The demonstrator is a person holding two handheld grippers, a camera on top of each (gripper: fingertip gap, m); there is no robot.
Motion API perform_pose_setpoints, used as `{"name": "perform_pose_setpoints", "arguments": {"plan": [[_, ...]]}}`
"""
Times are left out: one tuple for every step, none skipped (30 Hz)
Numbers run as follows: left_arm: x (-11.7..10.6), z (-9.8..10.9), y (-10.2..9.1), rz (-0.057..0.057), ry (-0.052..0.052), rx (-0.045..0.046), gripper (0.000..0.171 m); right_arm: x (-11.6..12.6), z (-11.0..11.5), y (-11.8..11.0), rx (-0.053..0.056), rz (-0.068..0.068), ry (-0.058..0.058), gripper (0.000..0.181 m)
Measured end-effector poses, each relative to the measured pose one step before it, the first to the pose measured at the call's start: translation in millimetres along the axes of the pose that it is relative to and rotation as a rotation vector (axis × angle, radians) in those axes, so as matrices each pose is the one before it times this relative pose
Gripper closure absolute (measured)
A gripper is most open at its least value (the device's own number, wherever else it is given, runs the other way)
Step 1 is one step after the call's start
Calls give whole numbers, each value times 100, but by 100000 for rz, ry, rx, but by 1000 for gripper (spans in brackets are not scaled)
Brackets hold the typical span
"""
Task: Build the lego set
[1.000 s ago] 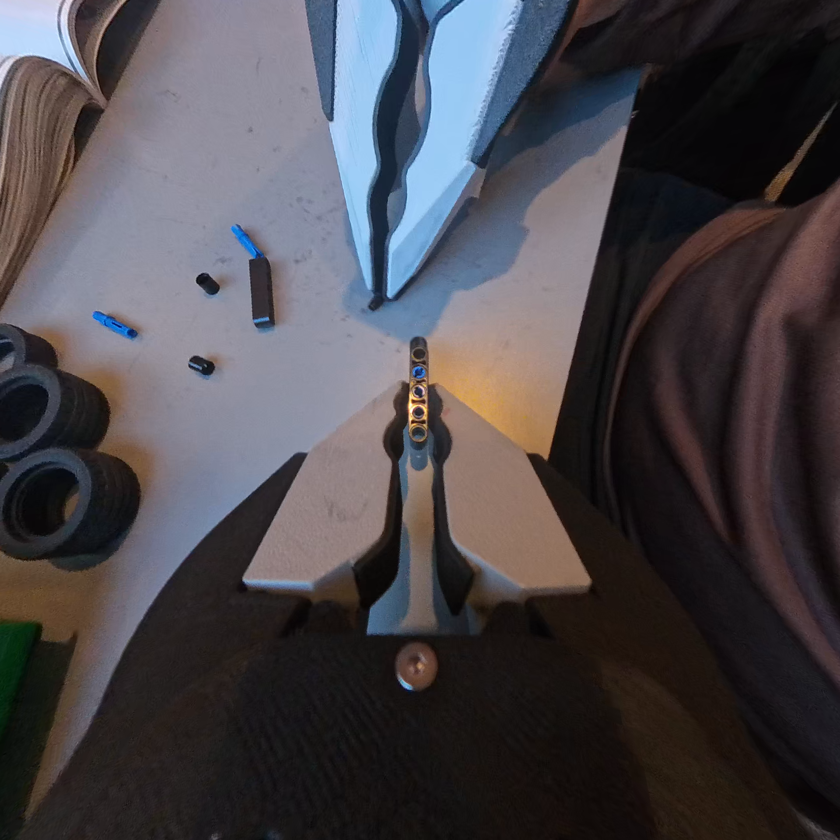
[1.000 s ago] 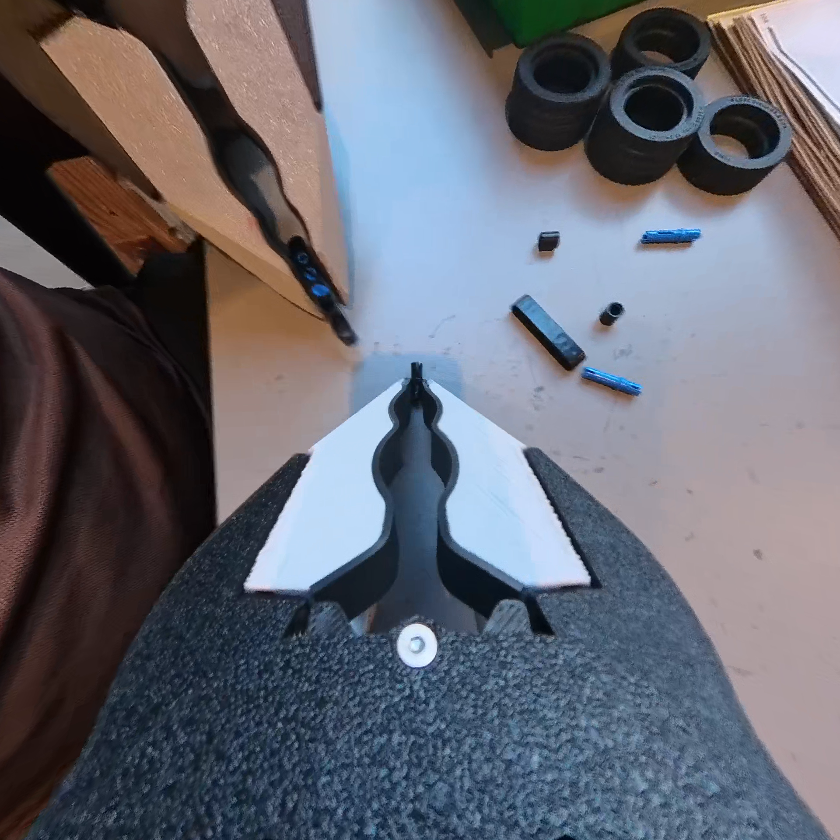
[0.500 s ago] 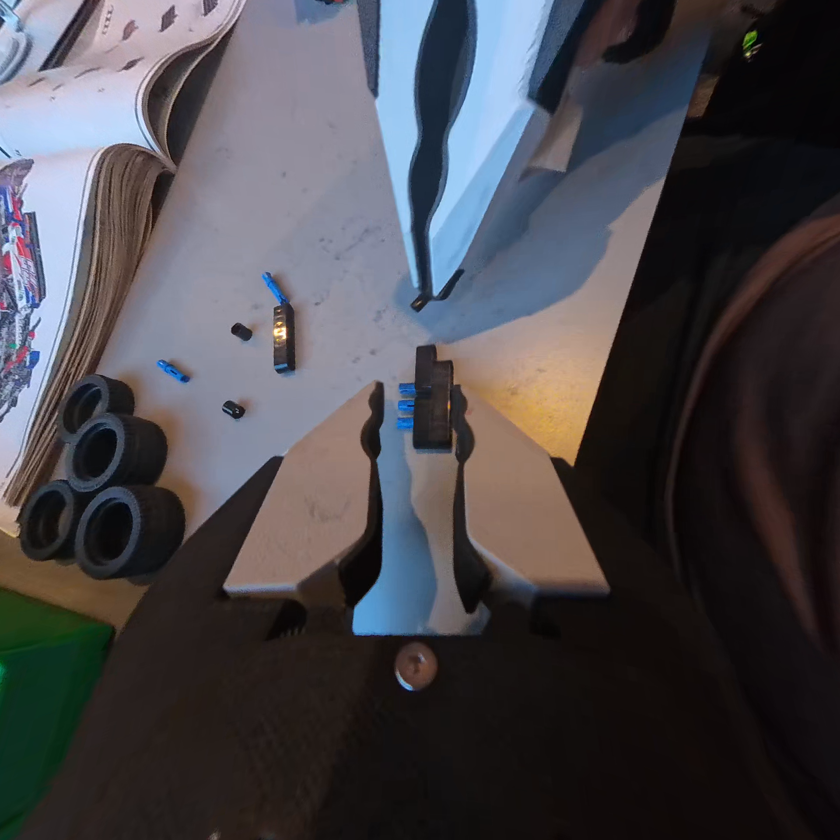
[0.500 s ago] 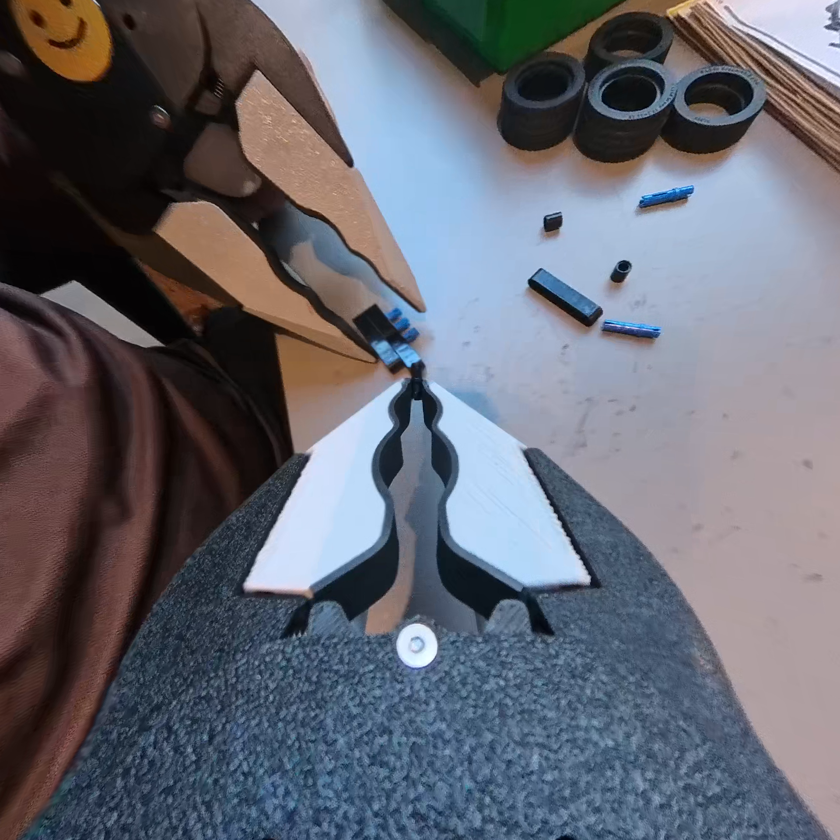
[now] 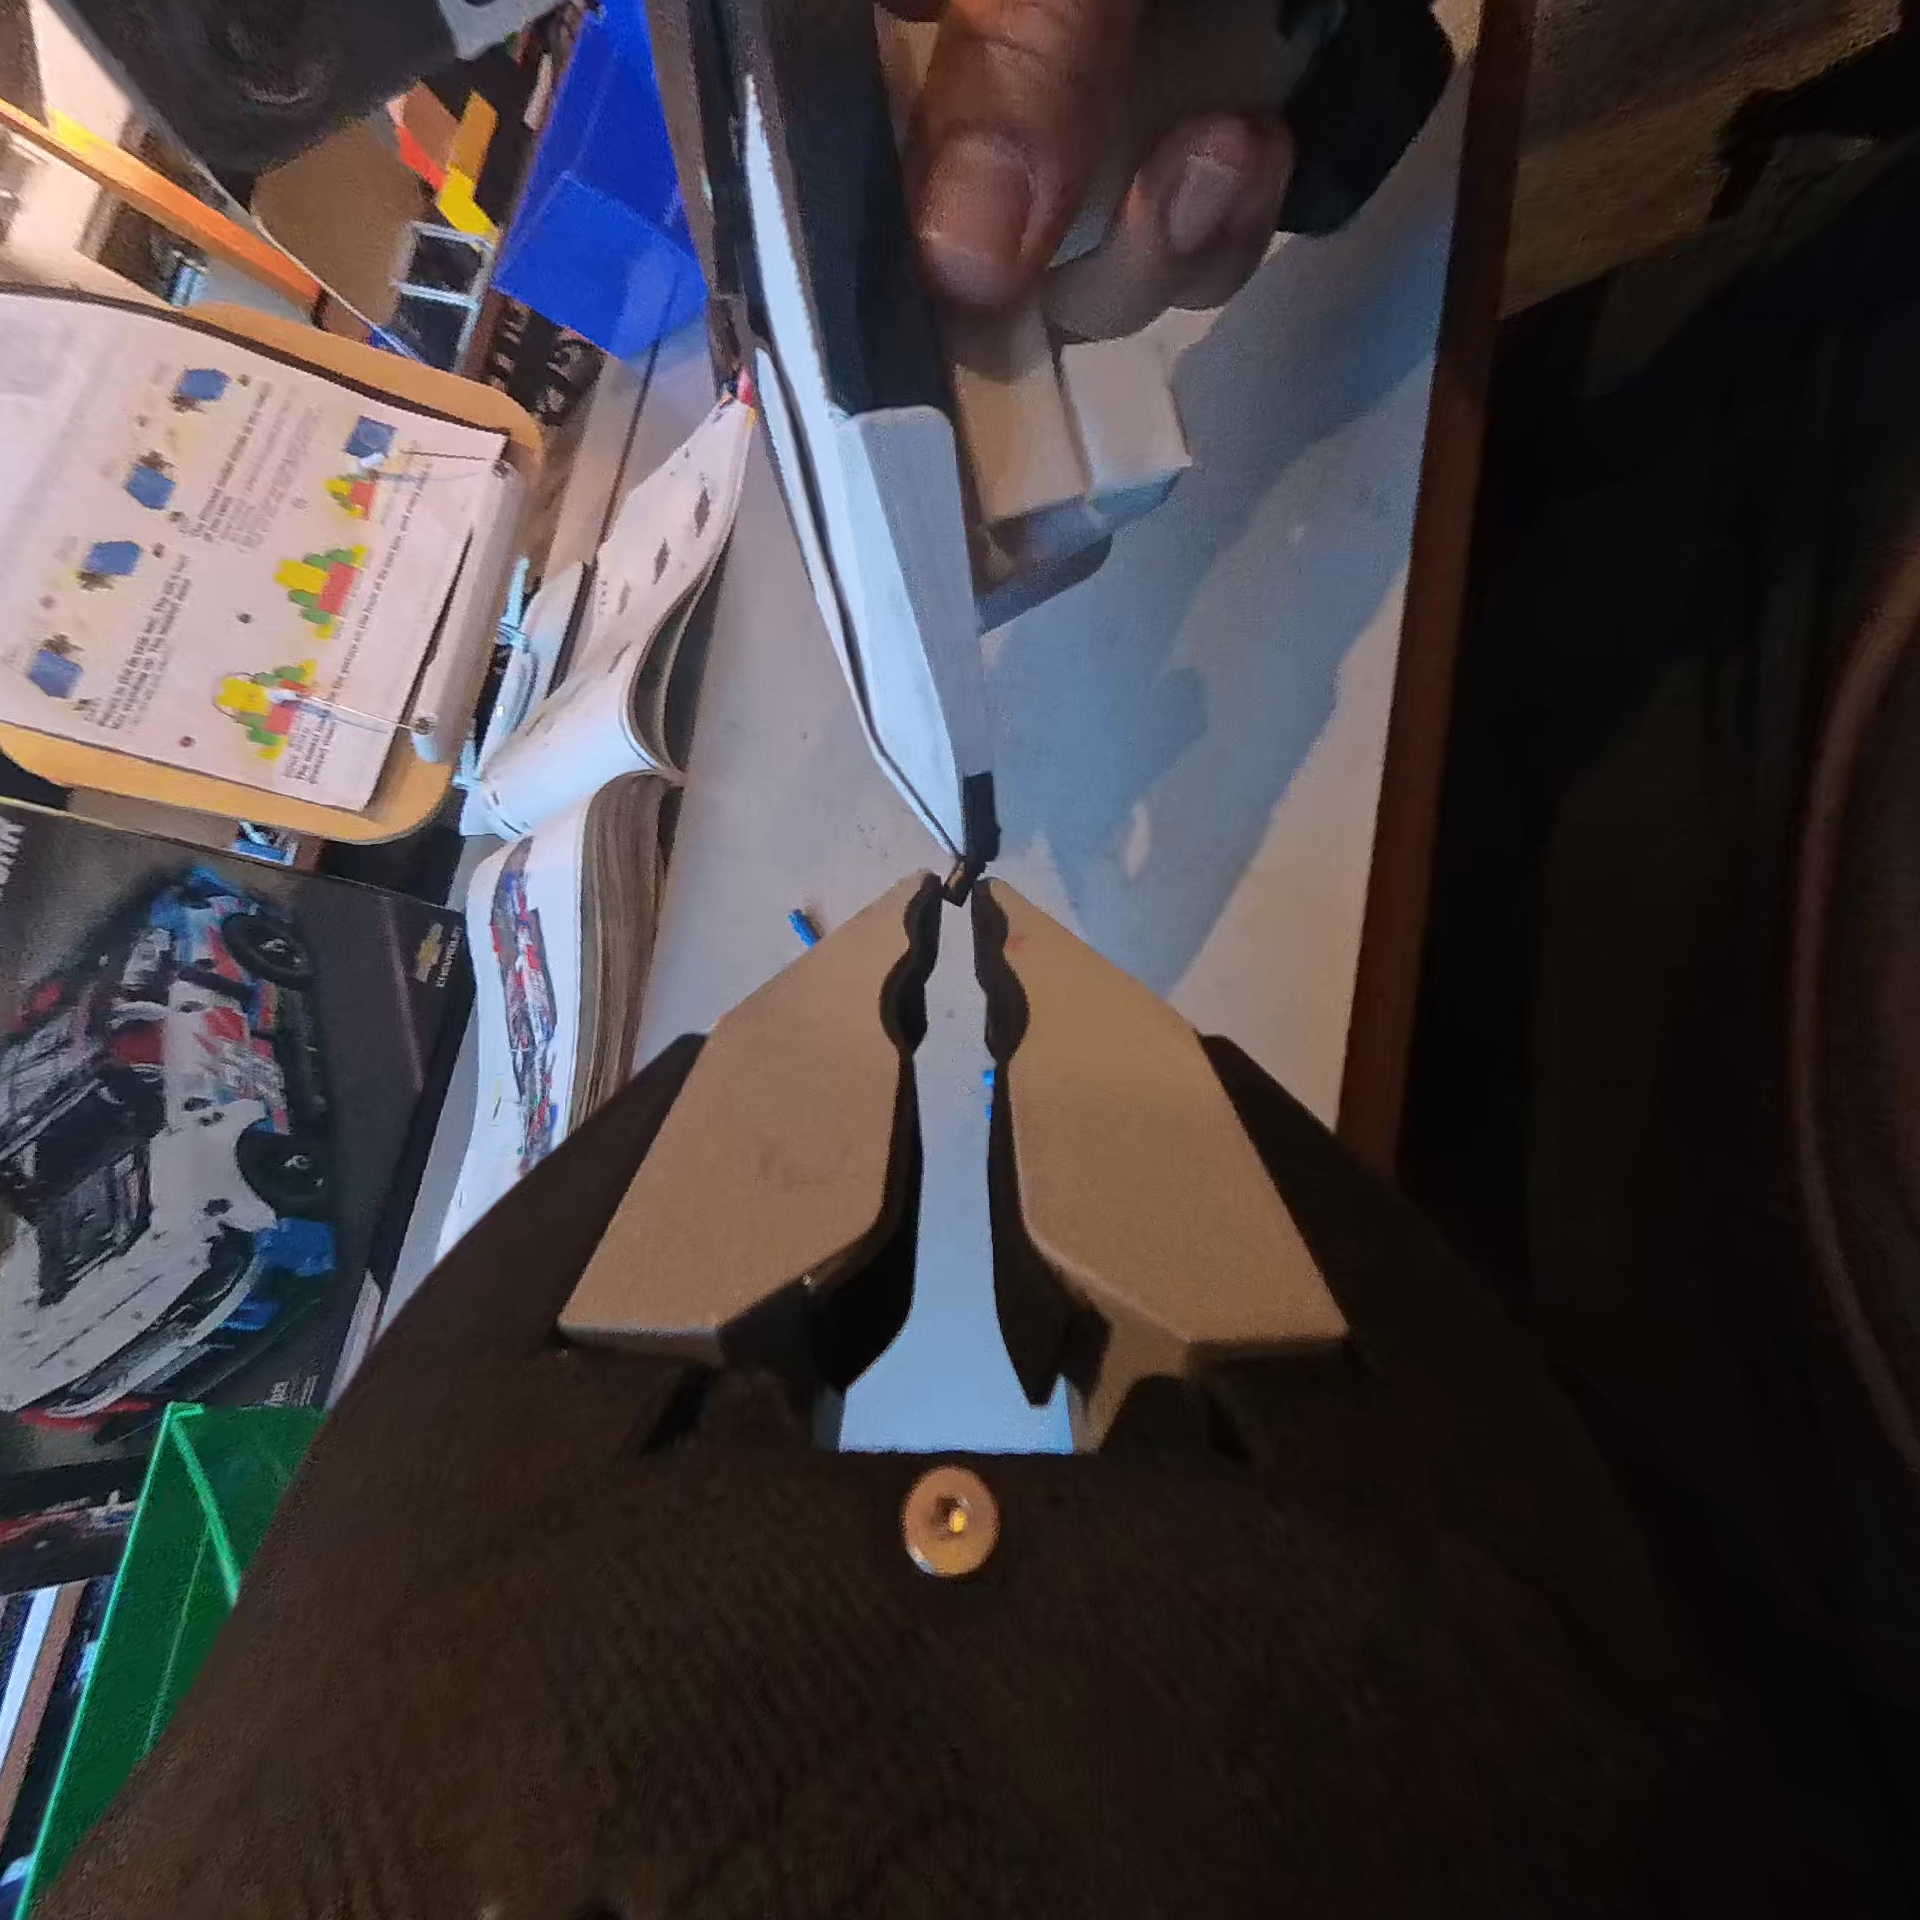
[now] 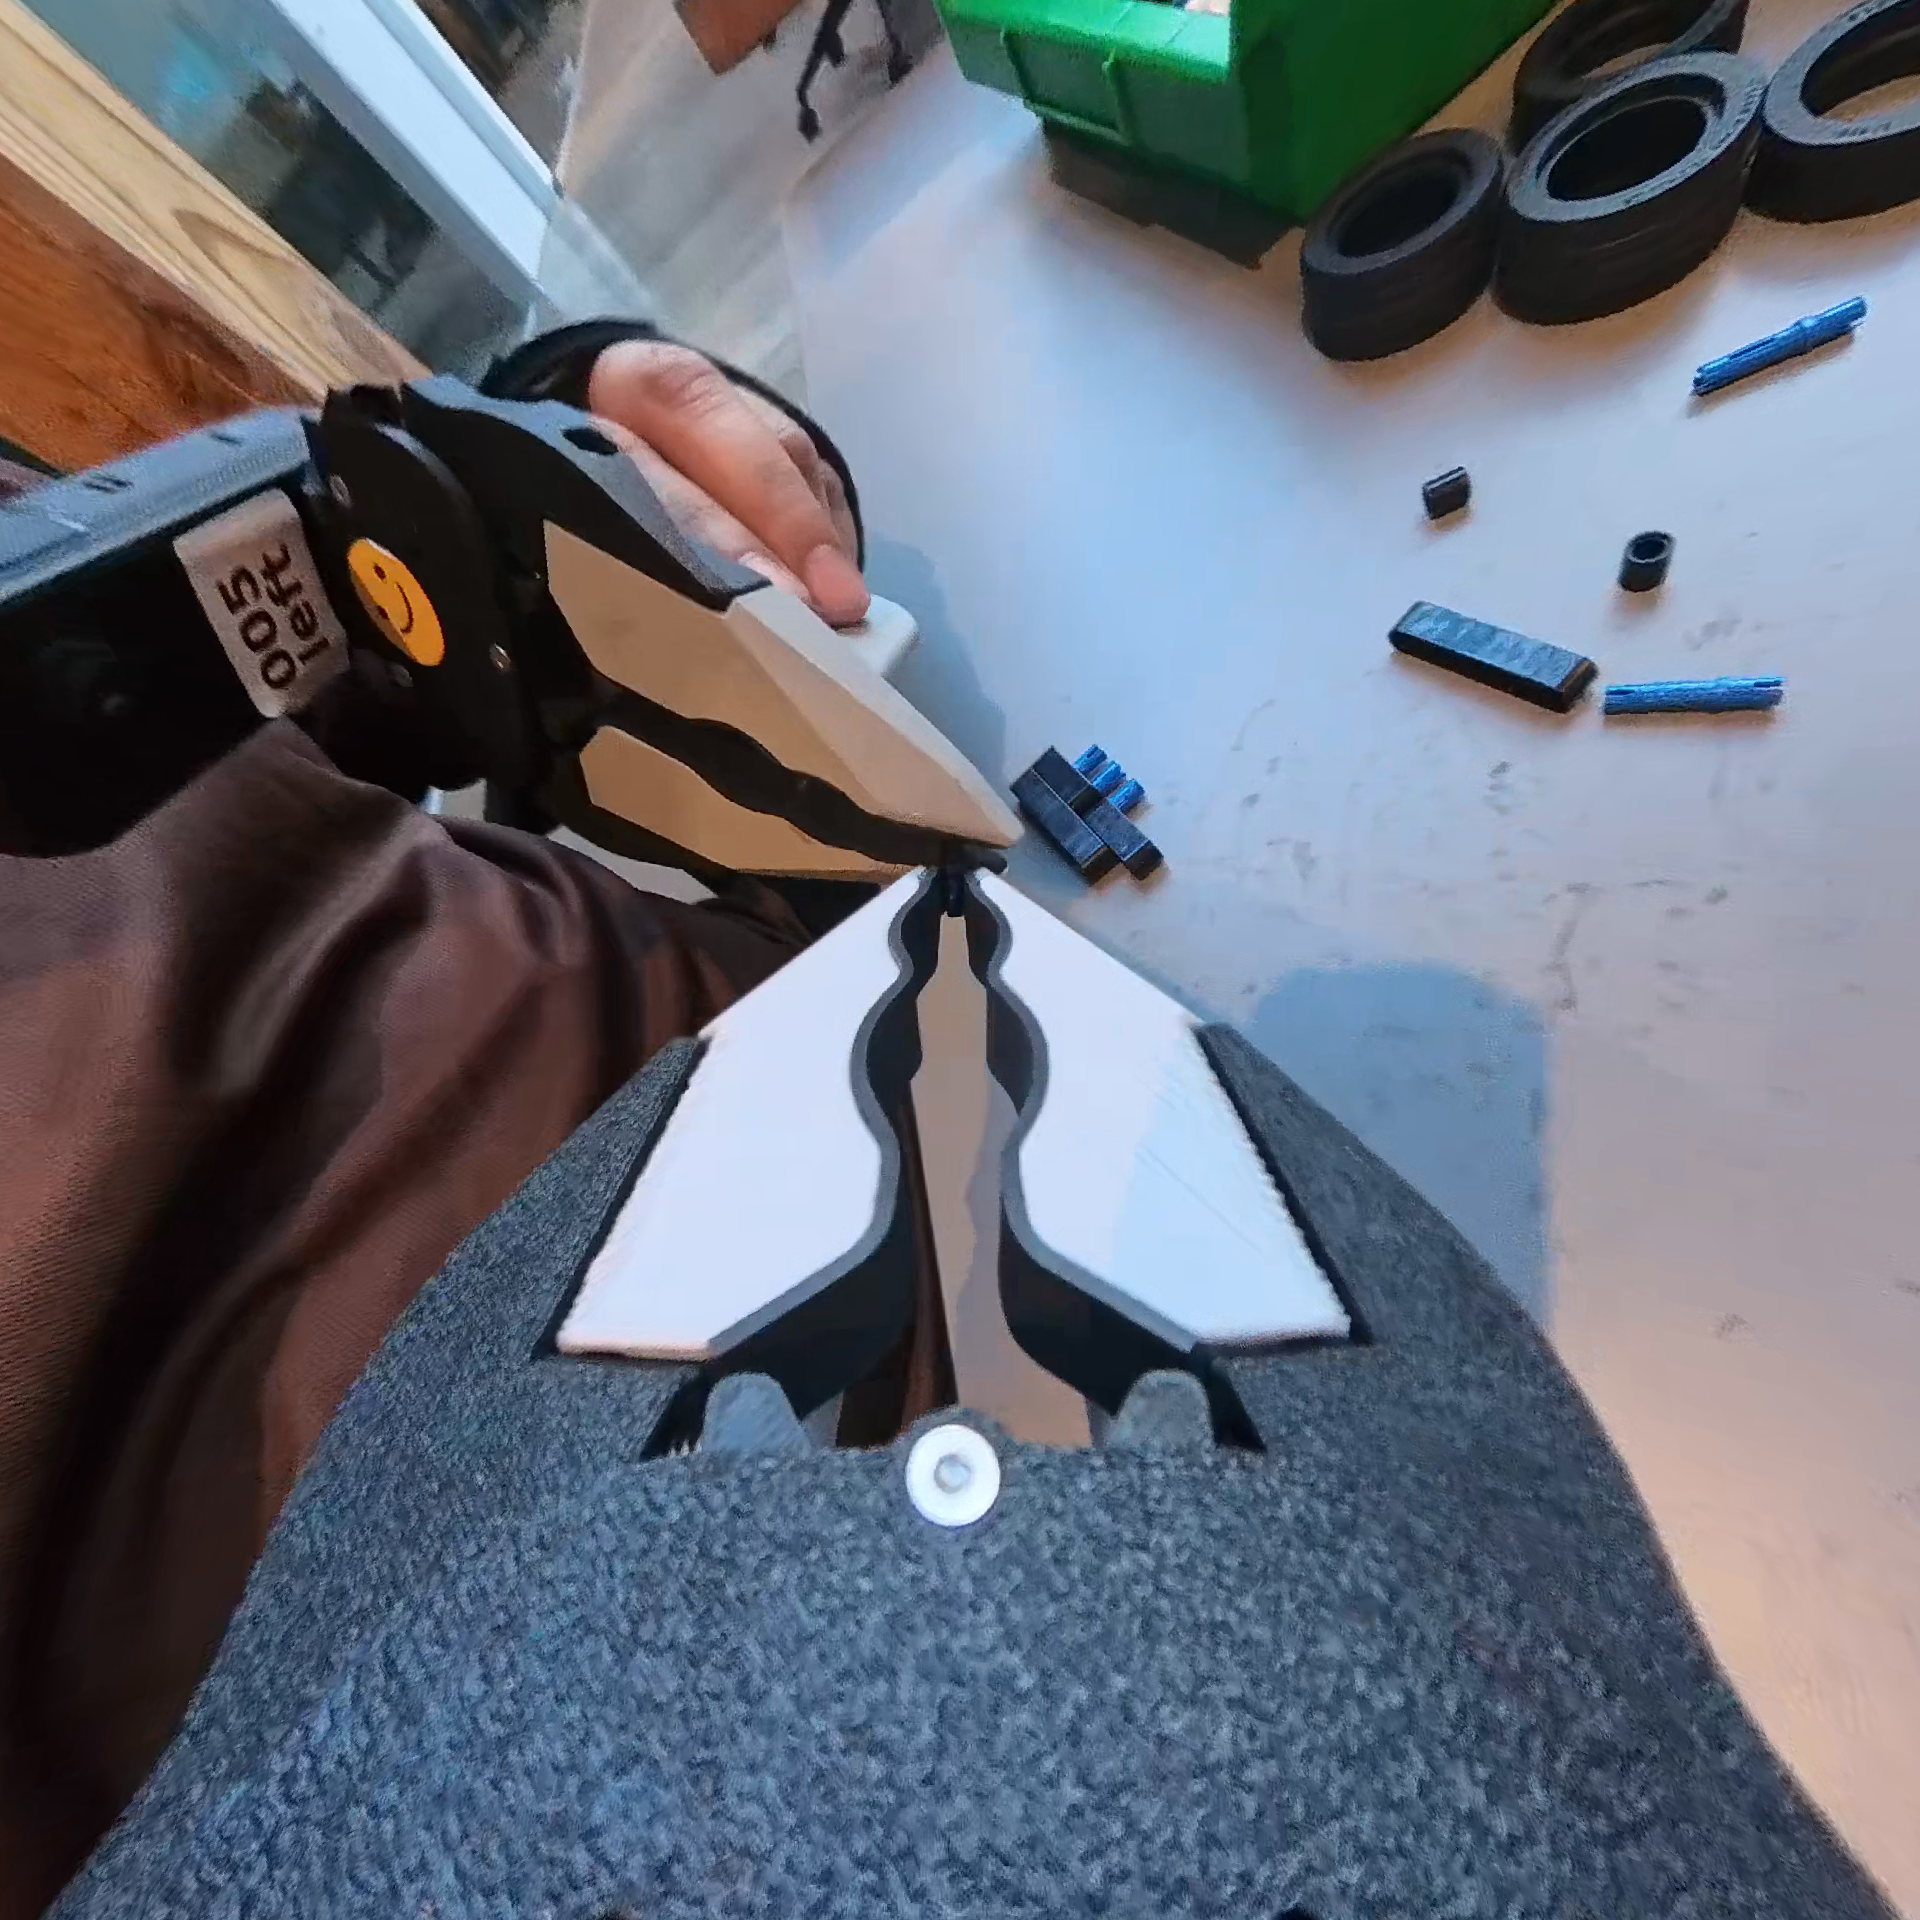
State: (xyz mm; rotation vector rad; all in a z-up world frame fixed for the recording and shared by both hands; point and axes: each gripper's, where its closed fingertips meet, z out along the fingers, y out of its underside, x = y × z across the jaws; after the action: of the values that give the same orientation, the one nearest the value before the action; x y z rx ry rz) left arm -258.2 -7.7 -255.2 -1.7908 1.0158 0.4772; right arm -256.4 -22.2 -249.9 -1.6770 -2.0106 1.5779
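Pale grey bench top [image 6: 1195, 499] carries the work, scuffed and lit from one side; a green bin [image 6: 1236, 94] stands at its far edge with black tyres [image 6: 1621, 197] just beside it, and an open instruction book [image 5: 582, 977] lies along the opposite side.

Left gripper [image 6: 951, 847] reaches in from the bench's near edge, a hand [image 6: 727, 468] on its body. Its jaws are nearly together at the tips. Right gripper [image 6: 954, 896] meets it tip to tip, jaws closed on a small black pin [image 6: 952, 883]. Whether the left jaws also grip this pin cannot be told from either view.

Black beam assembly [image 6: 1086, 821], stacked beams with three blue pins [image 6: 1112, 779] projecting from one side, lies free on the bench just beyond the two tips, held by neither gripper. A loose black beam [image 6: 1491, 655], blue axle pins [image 6: 1694, 694] and short black bushes [image 6: 1646, 561] lie well apart toward the tyres.

Judgement: the step in hand appears to be regripping or passing the small pin between the grippers before fitting it to the assembly. One gripper should hold firm until the other has a square hold; the pin is tiny and would slip or spring away under a skewed pinch.
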Motion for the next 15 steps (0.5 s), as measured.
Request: {"name": "perform_pose_setpoints", "arguments": {"plan": [[-237,18,-73,-1395,-1412,193,168,17,-144,-228,1774,1409,-818,177],[-306,-10,-84,-2213,-1587,390,169,-1,-169,-374,2600,1794,-1012,177],[-425,-33,-105,-3490,-2007,467,169,-21,-223,-564,3886,1956,-1098,177],[-487,-49,-183,-4807,-1883,705,170,-30,-240,-708,4848,1350,-886,177],[-459,-69,-263,-5309,-1327,1030,170,-93,-187,-724,5333,95,-669,179],[-388,-58,-293,-4344,-836,1250,170,-131,-132,-606,4976,-1271,-258,180],[-345,-39,-180,-3347,-900,701,170,-96,-61,-407,3742,-1923,562,180],[-161,1,-89,-2453,-428,286,170,-58,-25,-225,2322,-1939,1102,180],[-82,36,4,-1434,-639,87,170,-42,19,-112,1086,-1795,1262,179],[-93,14,49,-507,-1269,3,170,-10,33,-43,127,-1617,1302,177],[-76,20,66,33,-1165,-80,170,-5,66,7,-442,-1137,1078,175],[-16,13,46,62,-494,-15,170,13,36,-2,-459,-703,938,174],[-41,-19,-44,149,-302,505,170,29,3,-25,26,-707,797,174],[-102,-39,-32,-22,-531,384,170,-4,13,-32,253,-505,357,174],[6,-8,2,-212,187,2,170,-15,14,0,42,12,12,173]]}}
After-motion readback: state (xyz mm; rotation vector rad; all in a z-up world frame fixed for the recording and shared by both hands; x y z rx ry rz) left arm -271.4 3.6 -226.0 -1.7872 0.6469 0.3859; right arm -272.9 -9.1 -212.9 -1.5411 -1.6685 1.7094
